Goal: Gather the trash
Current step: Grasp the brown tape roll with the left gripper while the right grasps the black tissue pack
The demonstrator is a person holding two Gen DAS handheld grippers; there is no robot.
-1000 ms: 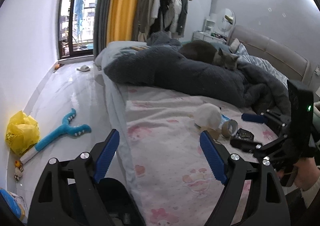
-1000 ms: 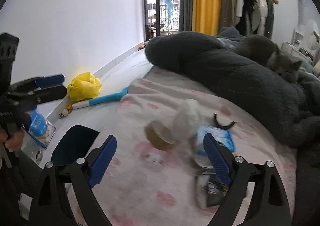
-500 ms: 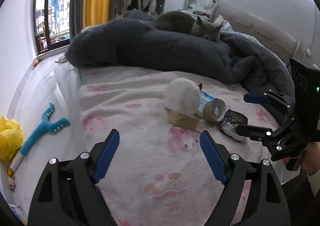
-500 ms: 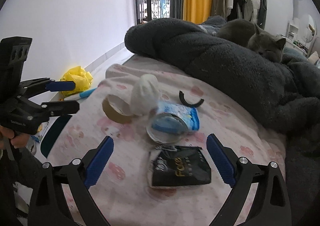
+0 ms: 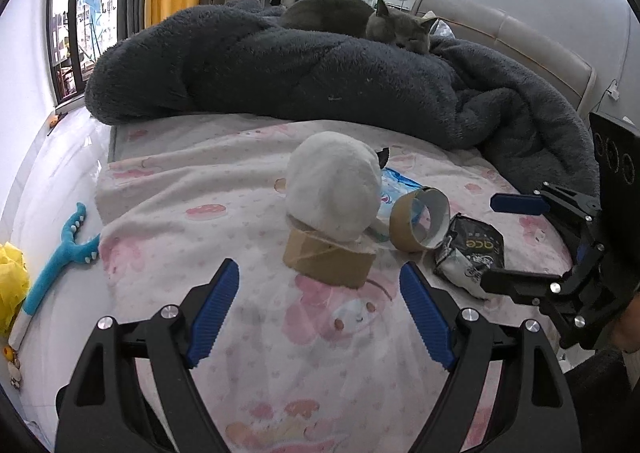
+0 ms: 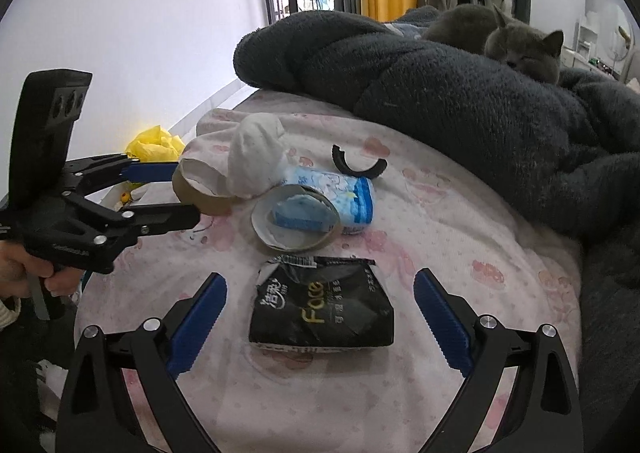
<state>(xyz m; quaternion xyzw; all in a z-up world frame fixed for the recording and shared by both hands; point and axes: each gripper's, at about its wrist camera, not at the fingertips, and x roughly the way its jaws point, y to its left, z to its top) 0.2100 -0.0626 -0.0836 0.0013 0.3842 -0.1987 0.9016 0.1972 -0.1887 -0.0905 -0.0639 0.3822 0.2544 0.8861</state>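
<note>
A small heap of trash lies on the pink patterned bed sheet (image 5: 248, 213). In the left wrist view my left gripper (image 5: 318, 277) is open, just short of a flat brown tape roll (image 5: 328, 257) with a white crumpled cloth (image 5: 334, 189) on top. An upright tape roll (image 5: 420, 219) and a blue-white packet (image 5: 394, 189) sit behind. My right gripper (image 6: 318, 281) is open, and a black tissue pack (image 6: 320, 305) lies between its fingers without touching the pads. Each gripper shows in the other's view: the right gripper (image 5: 492, 243) and the left gripper (image 6: 186, 193).
A dark grey fleece blanket (image 5: 320, 69) with a grey cat (image 6: 520, 41) on it fills the far side of the bed. A black curved piece (image 6: 356, 167) lies behind the packet. A yellow bag (image 6: 156, 141) and a blue toy (image 5: 60, 253) lie on the floor to the left.
Both grippers have come down and closer to the trash heap. The left view swung from the bed's edge onto the bed. The right jaws stand a little wider.
</note>
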